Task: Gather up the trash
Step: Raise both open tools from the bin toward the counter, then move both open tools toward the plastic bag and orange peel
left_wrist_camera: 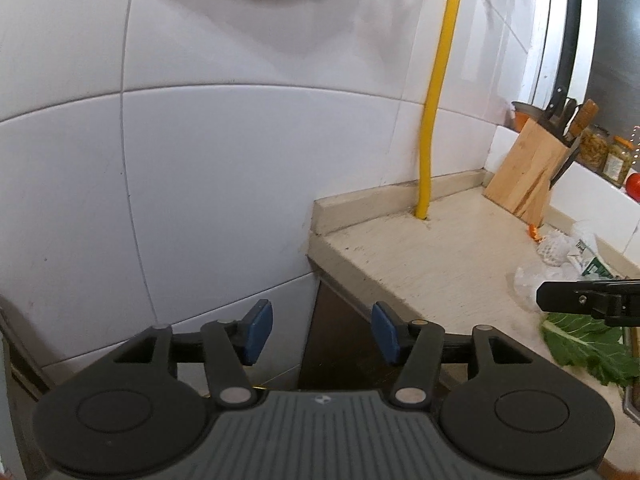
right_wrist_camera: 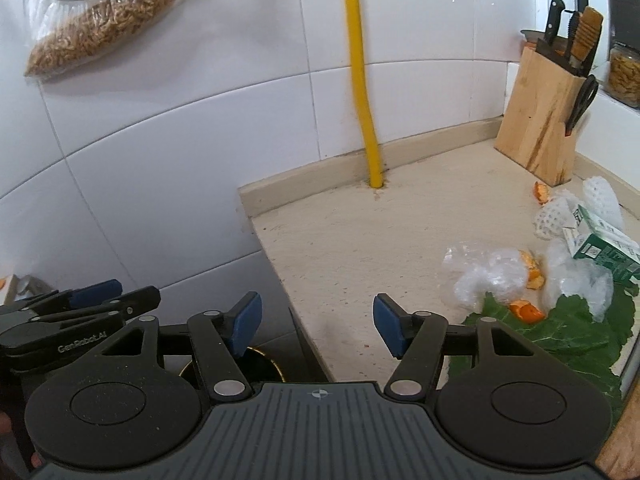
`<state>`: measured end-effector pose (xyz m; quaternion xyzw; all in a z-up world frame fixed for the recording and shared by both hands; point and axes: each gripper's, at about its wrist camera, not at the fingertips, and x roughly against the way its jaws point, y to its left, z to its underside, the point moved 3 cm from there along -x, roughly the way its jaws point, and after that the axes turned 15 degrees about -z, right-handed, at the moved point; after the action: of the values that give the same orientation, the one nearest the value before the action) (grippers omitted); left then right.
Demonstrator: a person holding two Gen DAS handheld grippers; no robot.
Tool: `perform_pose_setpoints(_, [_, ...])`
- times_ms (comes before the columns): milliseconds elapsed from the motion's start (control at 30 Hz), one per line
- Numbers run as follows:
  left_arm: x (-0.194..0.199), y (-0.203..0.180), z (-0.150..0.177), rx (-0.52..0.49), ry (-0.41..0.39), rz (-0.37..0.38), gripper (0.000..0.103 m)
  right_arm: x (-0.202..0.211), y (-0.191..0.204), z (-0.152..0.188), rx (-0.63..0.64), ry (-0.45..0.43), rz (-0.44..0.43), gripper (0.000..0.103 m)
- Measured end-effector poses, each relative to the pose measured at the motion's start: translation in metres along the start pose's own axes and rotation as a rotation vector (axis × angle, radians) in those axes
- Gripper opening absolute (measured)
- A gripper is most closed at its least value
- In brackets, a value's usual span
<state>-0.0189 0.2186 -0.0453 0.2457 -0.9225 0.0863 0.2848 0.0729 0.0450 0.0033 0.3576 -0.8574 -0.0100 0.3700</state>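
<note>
Trash lies on the beige counter (right_wrist_camera: 352,232) at the right: crumpled clear plastic (right_wrist_camera: 486,272), orange peels (right_wrist_camera: 528,311), white foam netting (right_wrist_camera: 560,212), a green-white carton (right_wrist_camera: 604,248) and a green leaf (right_wrist_camera: 560,336). My right gripper (right_wrist_camera: 318,322) is open and empty, over the counter's left edge, left of the trash. My left gripper (left_wrist_camera: 322,334) is open and empty, off the counter's left end near the wall. It also shows in the right wrist view (right_wrist_camera: 80,308). The leaf (left_wrist_camera: 584,344) and plastic (left_wrist_camera: 528,280) show at the right of the left wrist view.
A wooden knife block (right_wrist_camera: 540,120) stands in the back corner. A yellow pipe (right_wrist_camera: 360,80) runs down the tiled wall into the counter. A bag of dried food (right_wrist_camera: 100,28) hangs on the wall. A dark round bin rim (right_wrist_camera: 260,364) sits below the counter edge. Jars (left_wrist_camera: 608,152) line the sill.
</note>
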Motion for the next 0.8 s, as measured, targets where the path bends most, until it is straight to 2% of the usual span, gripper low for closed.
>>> perform_pose_setpoints(67, [0.002,0.0,-0.001,0.003,-0.008,0.007,0.054,0.003,0.001,0.0,-0.003,-0.005,0.004,0.07])
perform_pose_setpoints(400, [0.015,-0.003,-0.004,0.01,-0.041,0.051,0.056,0.005,0.005,0.004,0.008,0.001,0.039,0.07])
perform_pose_setpoints(800, [0.016,-0.005,-0.003,0.011,-0.029,0.071,0.061,0.006,-0.003,0.006,0.001,0.018,0.072,0.071])
